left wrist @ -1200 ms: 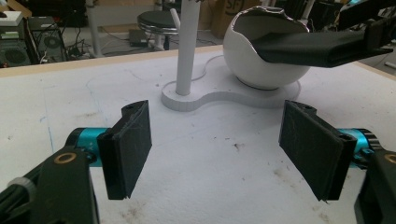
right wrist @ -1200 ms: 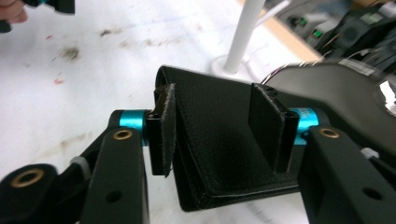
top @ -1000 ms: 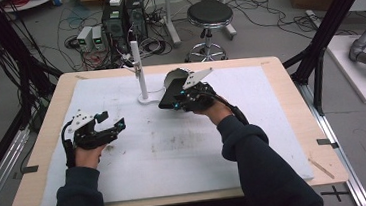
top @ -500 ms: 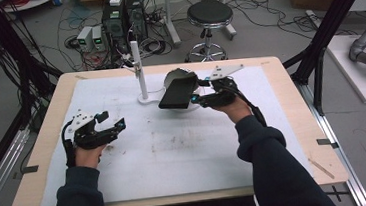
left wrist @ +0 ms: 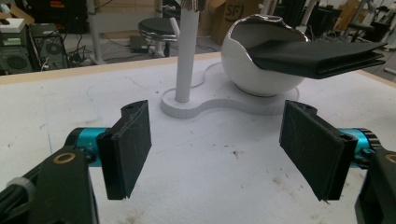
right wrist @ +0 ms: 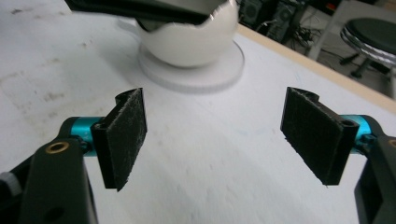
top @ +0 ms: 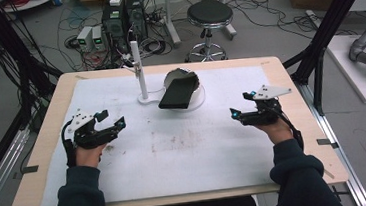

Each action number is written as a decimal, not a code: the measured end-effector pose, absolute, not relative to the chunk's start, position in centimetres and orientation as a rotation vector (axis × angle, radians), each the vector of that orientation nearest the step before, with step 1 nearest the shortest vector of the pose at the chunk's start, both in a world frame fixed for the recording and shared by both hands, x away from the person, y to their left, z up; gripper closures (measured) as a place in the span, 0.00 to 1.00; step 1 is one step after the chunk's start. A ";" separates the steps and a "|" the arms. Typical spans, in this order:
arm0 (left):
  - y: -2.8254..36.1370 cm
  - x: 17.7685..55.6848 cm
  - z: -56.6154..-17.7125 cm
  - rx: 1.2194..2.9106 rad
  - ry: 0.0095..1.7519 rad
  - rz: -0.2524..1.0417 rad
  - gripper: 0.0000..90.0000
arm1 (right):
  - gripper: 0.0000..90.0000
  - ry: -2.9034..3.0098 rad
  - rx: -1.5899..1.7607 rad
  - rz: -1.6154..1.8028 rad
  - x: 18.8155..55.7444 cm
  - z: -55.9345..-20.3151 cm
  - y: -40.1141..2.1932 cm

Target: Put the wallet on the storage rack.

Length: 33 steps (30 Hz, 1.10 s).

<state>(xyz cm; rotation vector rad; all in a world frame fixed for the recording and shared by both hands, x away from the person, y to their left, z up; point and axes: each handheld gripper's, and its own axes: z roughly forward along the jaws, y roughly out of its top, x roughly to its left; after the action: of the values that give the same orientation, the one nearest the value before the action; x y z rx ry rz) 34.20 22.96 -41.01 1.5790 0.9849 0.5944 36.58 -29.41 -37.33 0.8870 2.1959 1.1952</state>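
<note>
In the left gripper view the white post [left wrist: 187, 49] runs off the top edge, its upper end unseen. The folded black cloth [top: 177, 93] covers most of the white bowl [top: 198, 94] — the inside cannot be seen. In the right gripper view the bowl and cloth are blurred and cut off at the top edge.

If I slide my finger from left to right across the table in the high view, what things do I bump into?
Left claw → white post → black folded thing lying on the white bowl → right claw.
</note>
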 end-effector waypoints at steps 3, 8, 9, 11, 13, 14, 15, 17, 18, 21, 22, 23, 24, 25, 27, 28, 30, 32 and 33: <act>22.8 34.4 -41.0 1.587 0.977 0.593 0.28 | 0.24 2.180 0.941 1.181 35.9 -38.2 -30.7; 22.7 34.4 -41.0 1.586 0.978 0.593 0.28 | 0.24 2.120 1.016 1.199 35.3 -38.9 -32.5; 22.7 34.4 -41.0 1.588 0.976 0.596 0.28 | 0.24 2.106 1.035 1.200 35.2 -39.0 -32.8; 22.7 34.3 -41.0 1.588 0.973 0.598 0.28 | 0.24 2.093 1.055 1.188 35.0 -39.3 -33.1; 22.7 34.3 -40.9 1.591 0.969 0.599 0.28 | 0.24 2.088 1.055 1.181 34.9 -39.4 -33.2; 22.6 34.2 -40.9 1.591 0.967 0.599 0.28 | 0.24 2.090 1.055 1.174 34.8 -39.5 -33.2; 22.6 34.2 -40.9 1.597 0.961 0.599 0.28 | 0.24 2.091 1.056 1.170 34.7 -39.5 -33.2; 22.6 34.1 -40.8 1.596 0.960 0.598 0.28 | 0.24 2.086 1.061 1.170 34.5 -39.5 -33.2; 22.6 34.1 -40.8 1.598 0.959 0.599 0.28 | 0.24 2.079 1.057 1.168 34.5 -39.5 -33.3; 22.6 34.0 -40.8 1.597 0.958 0.598 0.28 | 0.24 2.069 1.062 1.165 34.2 -39.4 -33.5; 22.6 34.0 -40.8 1.597 0.957 0.599 0.28 | 0.24 2.066 1.067 1.167 34.2 -39.4 -33.6; 22.6 34.0 -40.8 1.598 0.957 0.599 0.28 | 0.24 2.063 1.071 1.165 34.1 -39.4 -33.7; 22.6 34.0 -40.8 1.597 0.957 0.599 0.28 | 0.24 2.059 1.074 1.169 34.1 -39.4 -33.7; 22.6 34.0 -40.8 1.595 0.958 0.598 0.28 | 0.24 2.057 1.075 1.169 34.2 -39.4 -33.8; 22.6 34.0 -40.8 1.595 0.962 0.597 0.28 | 0.24 2.054 1.076 1.168 34.2 -39.4 -33.8; 22.6 34.0 -40.8 1.593 0.963 0.596 0.28 | 0.24 2.056 1.075 1.170 34.2 -39.4 -33.8; 22.6 34.1 -40.8 1.593 0.964 0.595 0.28 | 0.24 2.057 1.074 1.170 34.2 -39.5 -33.8; 22.7 34.1 -40.9 1.597 0.963 0.596 0.28 | 0.24 2.056 1.081 1.171 34.2 -39.5 -33.8; 22.7 34.1 -40.9 1.598 0.963 0.593 0.28 | 0.24 2.055 1.078 1.172 34.3 -39.5 -33.8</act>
<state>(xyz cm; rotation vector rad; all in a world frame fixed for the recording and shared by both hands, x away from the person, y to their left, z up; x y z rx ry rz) 34.08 22.65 -40.88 1.5976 0.9628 0.5931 34.27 -33.85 -39.48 1.0782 2.0551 1.1723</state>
